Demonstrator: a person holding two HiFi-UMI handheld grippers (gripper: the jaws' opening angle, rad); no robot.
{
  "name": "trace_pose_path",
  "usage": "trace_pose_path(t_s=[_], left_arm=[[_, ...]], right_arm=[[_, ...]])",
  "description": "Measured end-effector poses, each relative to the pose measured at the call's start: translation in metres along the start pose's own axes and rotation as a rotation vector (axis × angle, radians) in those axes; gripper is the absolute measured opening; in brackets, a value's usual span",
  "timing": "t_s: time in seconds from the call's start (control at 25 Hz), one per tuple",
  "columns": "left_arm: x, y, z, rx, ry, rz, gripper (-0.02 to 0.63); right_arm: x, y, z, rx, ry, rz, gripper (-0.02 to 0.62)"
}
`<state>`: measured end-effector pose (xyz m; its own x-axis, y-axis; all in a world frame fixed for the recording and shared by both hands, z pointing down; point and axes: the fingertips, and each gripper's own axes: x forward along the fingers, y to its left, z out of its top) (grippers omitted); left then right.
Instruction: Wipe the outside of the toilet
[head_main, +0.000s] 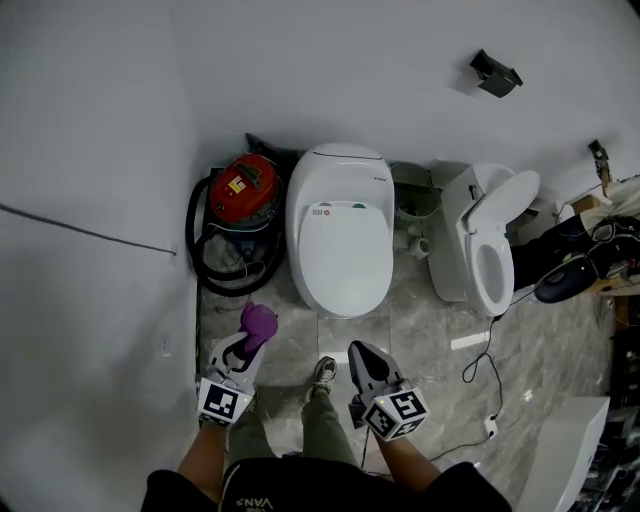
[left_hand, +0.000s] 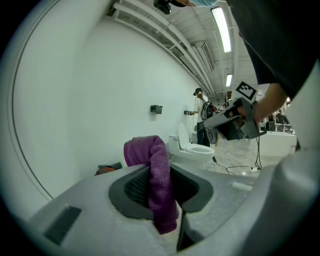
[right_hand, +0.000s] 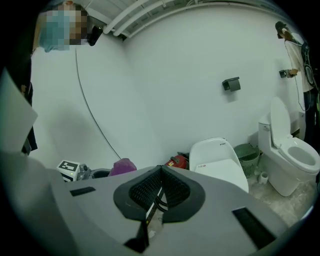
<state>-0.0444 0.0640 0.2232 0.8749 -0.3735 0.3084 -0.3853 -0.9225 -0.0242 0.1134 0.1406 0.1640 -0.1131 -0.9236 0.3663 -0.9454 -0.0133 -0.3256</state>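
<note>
At the bottom of the head view, the left hand-held gripper (head_main: 248, 342) is clamped on a purple cloth (head_main: 259, 321). Its own view shows the cloth pinched between the jaws, bunched above them with a tail hanging below. Just to its right, the right hand-held gripper (head_main: 362, 358) has its jaws together with nothing between them. One shoe (head_main: 324, 372) shows on the grey floor (head_main: 290, 345) between the two.

Past them, in the middle of the frame, stands the toilet (head_main: 340, 228), white with its lid down and its front edge facing the person. The cloth hangs in the air near that front edge, to its lower left, and isn't touching it, so I'd say the wiping hasn't begun.

To do it well, I think the bunched end should lead, so that cloth meets the porcelain rather than the jaw tips. Starting on the lid and working down the sides would keep drips off areas already wiped. The left flank looks awkward. A red vacuum cleaner (head_main: 243, 190) and its black hose (head_main: 205, 262) sit just beside it in the upper left, so the cloth could snag there.

A green bin (head_main: 415, 192) stands on the right side, and beyond it is a second toilet (head_main: 487, 245) with its lid up. The empty right gripper would be best kept clear of the cable (head_main: 480, 352) on the floor.
</note>
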Motion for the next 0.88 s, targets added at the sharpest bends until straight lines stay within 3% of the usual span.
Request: trace_pose_path(t_s=[0.24, 0.6, 0.88], left_arm=[[0.055, 0.011, -0.067, 0.004, 0.043, 0.011, 0.089], [0.128, 0.0, -0.178, -0.023, 0.104, -0.007, 0.087], [0.19, -0.003, -0.261, 0.047, 0.11, -0.076, 0.087]], right_arm=[[0.043, -0.021, -0.036, 0.011, 0.065, 0.031, -0.001], [0.105, -0.044, -0.133, 0.079, 0.165, 0.107, 0.0], [0.146, -0.07, -0.21, 0.089, 0.202, 0.107, -0.001]])
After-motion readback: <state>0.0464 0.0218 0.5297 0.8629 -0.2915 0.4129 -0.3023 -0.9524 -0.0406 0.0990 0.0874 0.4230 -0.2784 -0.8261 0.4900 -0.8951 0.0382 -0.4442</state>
